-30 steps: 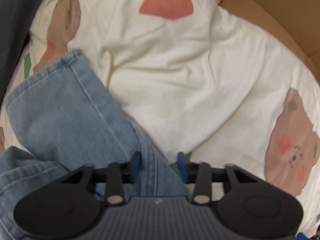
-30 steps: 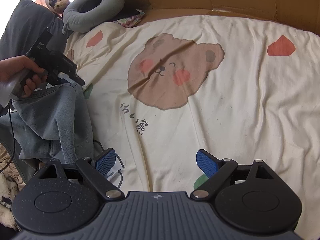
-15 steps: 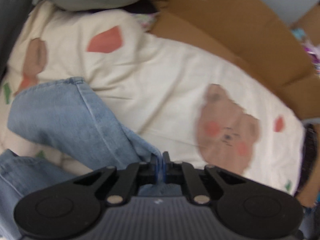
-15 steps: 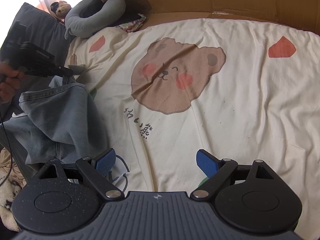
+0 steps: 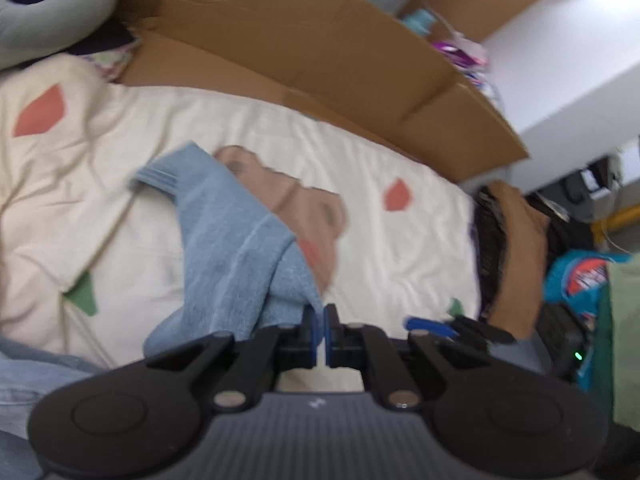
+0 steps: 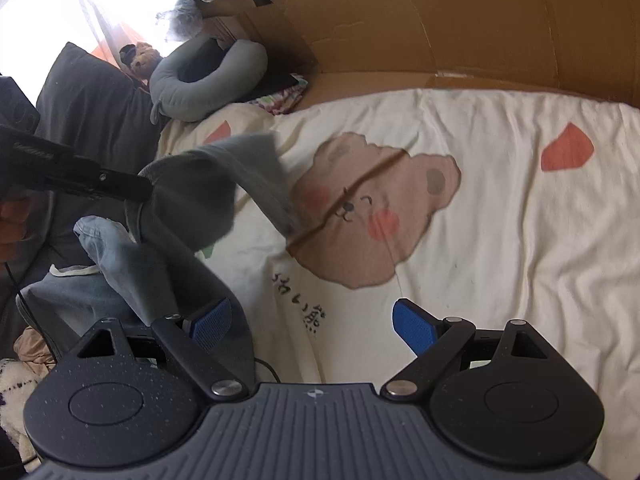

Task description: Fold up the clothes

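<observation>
From the left wrist, we see our left hand-held gripper [image 5: 319,318] clamped on the jeans [image 5: 232,248], lifted over the bear-print bedsheet [image 5: 120,208]; cardboard [image 5: 320,52] lines the bed's far edge. From the right wrist, our right hand-held gripper [image 6: 310,322] is spread apart, empty, above open sheet.

Dark handwritten-style characters are printed on the cream bedsheet [image 6: 500,240] below the bear [image 6: 372,216], not clearly legible
</observation>
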The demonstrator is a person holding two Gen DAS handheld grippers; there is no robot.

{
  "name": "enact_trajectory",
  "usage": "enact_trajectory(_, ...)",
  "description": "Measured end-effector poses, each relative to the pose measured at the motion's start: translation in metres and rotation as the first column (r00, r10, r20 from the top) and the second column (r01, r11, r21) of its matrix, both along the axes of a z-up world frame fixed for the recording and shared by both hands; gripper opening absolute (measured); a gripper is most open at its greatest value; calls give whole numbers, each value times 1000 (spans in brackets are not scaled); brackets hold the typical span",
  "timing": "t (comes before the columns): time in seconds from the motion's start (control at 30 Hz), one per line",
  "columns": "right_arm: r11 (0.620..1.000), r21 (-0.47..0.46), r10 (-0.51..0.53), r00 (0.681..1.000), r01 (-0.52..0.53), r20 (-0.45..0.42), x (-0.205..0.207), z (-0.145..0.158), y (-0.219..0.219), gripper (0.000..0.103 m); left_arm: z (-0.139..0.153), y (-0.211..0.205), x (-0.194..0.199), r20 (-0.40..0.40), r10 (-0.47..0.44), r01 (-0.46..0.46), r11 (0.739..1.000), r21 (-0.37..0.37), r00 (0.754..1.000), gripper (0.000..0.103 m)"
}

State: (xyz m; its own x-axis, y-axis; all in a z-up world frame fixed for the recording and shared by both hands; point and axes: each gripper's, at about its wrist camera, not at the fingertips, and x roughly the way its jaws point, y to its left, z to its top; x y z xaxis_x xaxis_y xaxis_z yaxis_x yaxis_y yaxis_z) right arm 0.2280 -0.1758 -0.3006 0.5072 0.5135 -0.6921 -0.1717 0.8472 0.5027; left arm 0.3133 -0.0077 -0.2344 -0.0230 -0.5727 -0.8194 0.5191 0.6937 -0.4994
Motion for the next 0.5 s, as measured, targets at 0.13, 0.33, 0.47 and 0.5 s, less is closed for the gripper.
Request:
enact_trajectory(0.13, 999, 32, -10, 999, 9, 40, -2, 11, -3, 91, 14, -6, -13, -2, -58, 58, 998, -31, 998, 3)
enact_trajectory(0.33, 1000, 21, -24, 997, 23, 68, -4, 23, -10, 91, 40, -9, -30, 18, -113, 114, 992, -59, 993, 3)
enact_trajectory(0.47, 998, -1, -57, 995, 57, 87, -11, 31, -24, 91, 55, -5, -39, 25, -131, 133, 988, -81, 991, 3)
enact_trajectory(0.5, 997, -5, -72, 994, 72, 89, -13, 31, -30, 91, 57, -4, -42, 26, -136, 137, 987, -82, 990, 3)
